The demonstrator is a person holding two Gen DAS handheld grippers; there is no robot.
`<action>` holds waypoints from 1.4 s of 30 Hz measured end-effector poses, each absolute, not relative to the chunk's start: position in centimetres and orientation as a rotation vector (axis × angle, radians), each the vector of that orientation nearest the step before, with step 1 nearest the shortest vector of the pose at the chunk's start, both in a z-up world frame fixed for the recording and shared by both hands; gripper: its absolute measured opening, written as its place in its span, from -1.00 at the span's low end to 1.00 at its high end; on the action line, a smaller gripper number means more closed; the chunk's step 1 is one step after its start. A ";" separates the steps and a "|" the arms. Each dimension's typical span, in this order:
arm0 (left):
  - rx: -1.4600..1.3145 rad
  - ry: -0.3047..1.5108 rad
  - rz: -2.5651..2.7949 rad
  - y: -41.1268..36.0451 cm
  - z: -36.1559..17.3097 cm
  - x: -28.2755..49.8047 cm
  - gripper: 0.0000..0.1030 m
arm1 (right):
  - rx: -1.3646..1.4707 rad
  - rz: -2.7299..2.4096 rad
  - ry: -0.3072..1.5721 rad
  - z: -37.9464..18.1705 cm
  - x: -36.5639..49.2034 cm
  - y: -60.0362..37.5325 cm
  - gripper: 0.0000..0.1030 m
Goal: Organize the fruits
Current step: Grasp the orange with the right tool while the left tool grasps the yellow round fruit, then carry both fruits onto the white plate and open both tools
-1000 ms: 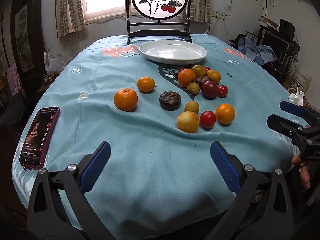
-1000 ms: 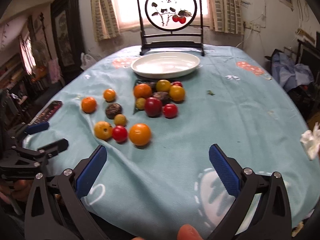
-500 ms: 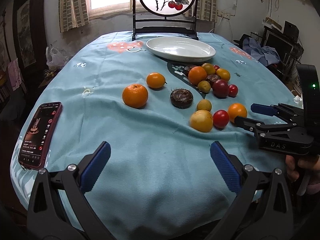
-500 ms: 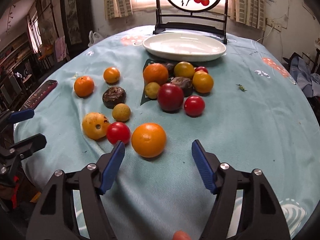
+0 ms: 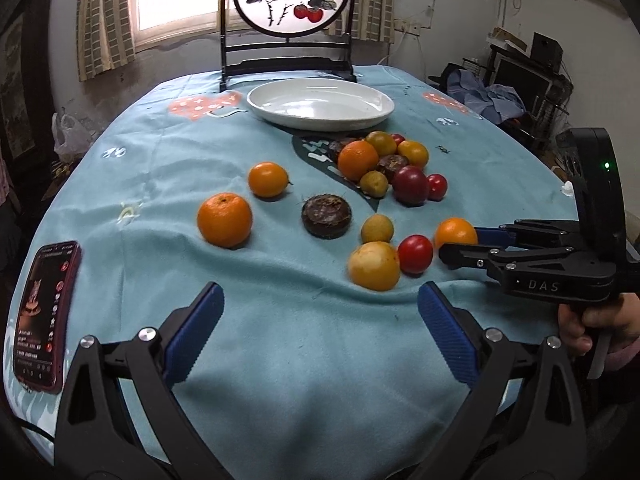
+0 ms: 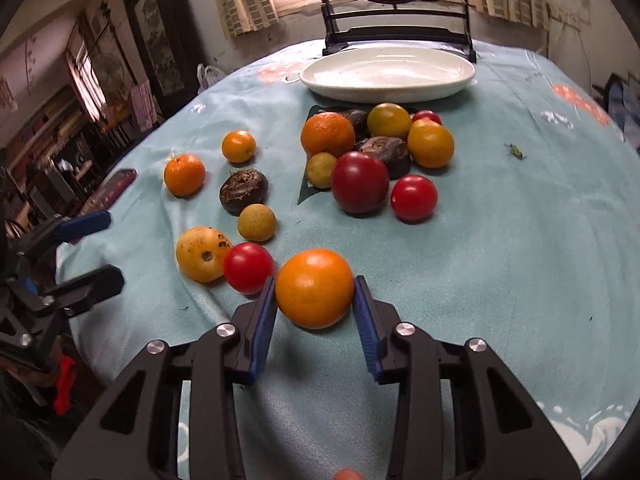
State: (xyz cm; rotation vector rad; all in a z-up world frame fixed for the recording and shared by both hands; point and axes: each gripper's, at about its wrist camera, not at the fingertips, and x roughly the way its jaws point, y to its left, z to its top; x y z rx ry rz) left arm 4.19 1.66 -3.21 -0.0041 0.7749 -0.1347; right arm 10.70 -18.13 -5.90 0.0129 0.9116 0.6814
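**Right wrist view: orange caught, plate comes next**

Big round worktop (image 6: 520,260) under a blue cloth, with fruits spread over its near and middle part. At the far side, a white plate (image 6: 360,95), bare inside, well apart from the near fruits.

In the left wrist view, the left gripper (image 5: 320,292) low over bare cloth. Fingers wide apart, just closed in a tiny bit, nothing between them.

At the near edge of the fruits, the right gripper (image 6: 314,280). Fingers just closed in, now pressed on both sides of one orange (image 6: 315,288). Seems to sit on the cloth, not yet lifted, though hard to tell for sure. Just beside the left finger, touching or very nearly so, a small red tomato (image 6: 248,267).

Step in hand, by the look of it: picking up a first fruit for the plate.

Likely next: lift straight up, so as not to bump the red tomato. Then carry high over the other fruits to the plate and set down softly. Round and smooth, so likely to slip or roll with a loose hold. Best to keep a firm squeeze and let go only low inside the plate.
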 end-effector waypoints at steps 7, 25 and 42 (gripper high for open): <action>0.030 0.849 -0.271 -0.4 -4.6 7.6 -0.06 | 0.085 0.714 0.922 -6.1 10.9 -19.2 -0.25; 0.094 0.926 -0.385 -1.4 -5.8 9.1 -0.27 | 0.093 0.741 0.944 -6.1 11.5 -19.6 -0.25; -0.085 0.809 -0.263 1.1 1.4 24.0 -0.26 | 0.156 0.620 0.799 0.1 27.3 -18.0 -0.25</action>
